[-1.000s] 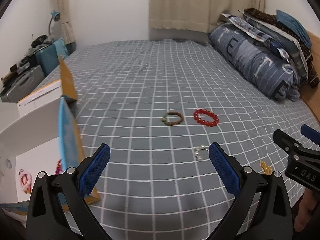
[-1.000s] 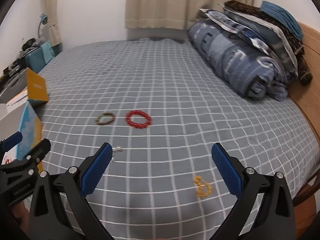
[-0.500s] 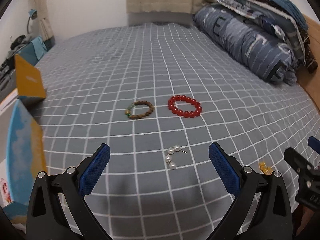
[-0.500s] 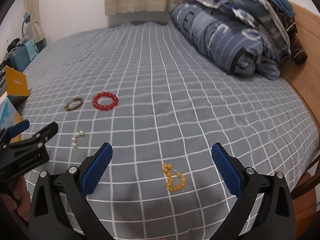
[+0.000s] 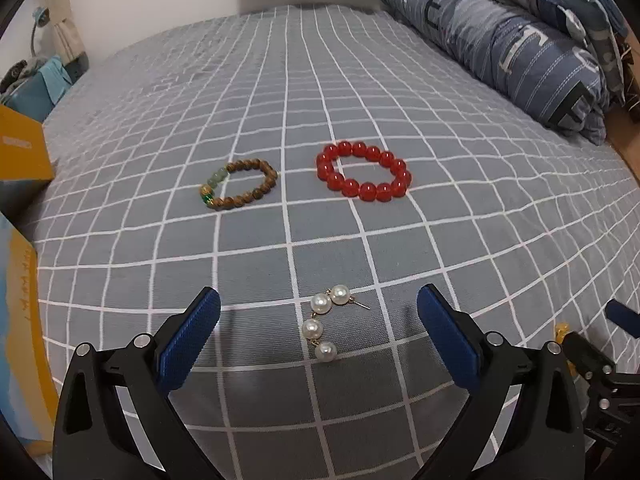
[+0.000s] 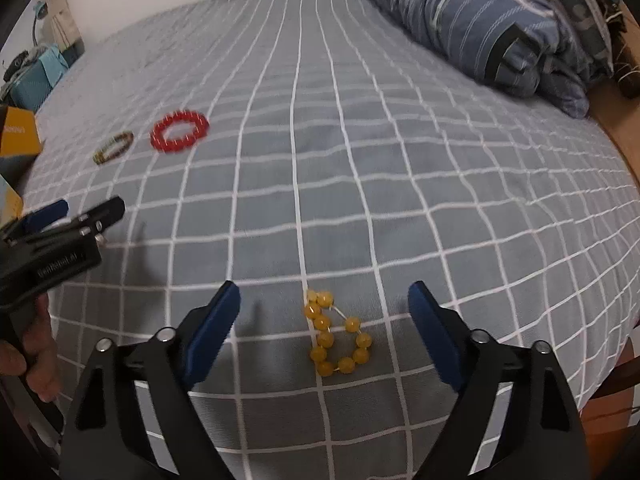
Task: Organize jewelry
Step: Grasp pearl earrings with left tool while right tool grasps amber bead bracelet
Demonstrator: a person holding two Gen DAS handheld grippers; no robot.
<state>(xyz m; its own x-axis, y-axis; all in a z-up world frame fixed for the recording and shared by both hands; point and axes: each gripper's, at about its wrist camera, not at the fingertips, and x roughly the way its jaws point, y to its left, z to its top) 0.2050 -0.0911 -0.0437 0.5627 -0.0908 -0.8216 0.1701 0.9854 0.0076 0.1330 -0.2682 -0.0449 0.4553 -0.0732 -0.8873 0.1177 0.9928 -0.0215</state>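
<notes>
A pearl earring lies on the grey checked bedspread between the open fingers of my left gripper. Beyond it lie a brown wooden bead bracelet and a red bead bracelet. A yellow bead bracelet lies between the open fingers of my right gripper. The right wrist view also shows the red bracelet, the brown bracelet and the left gripper at far left. Both grippers are empty.
An orange box and an orange-edged box stand at the bed's left edge. Rolled blue bedding and pillows lie along the right. A wooden bed frame borders the right side.
Both grippers have moved forward and down toward the bed. The pearl earring now sits between the left fingers and the yellow bracelet between the right fingers.
</notes>
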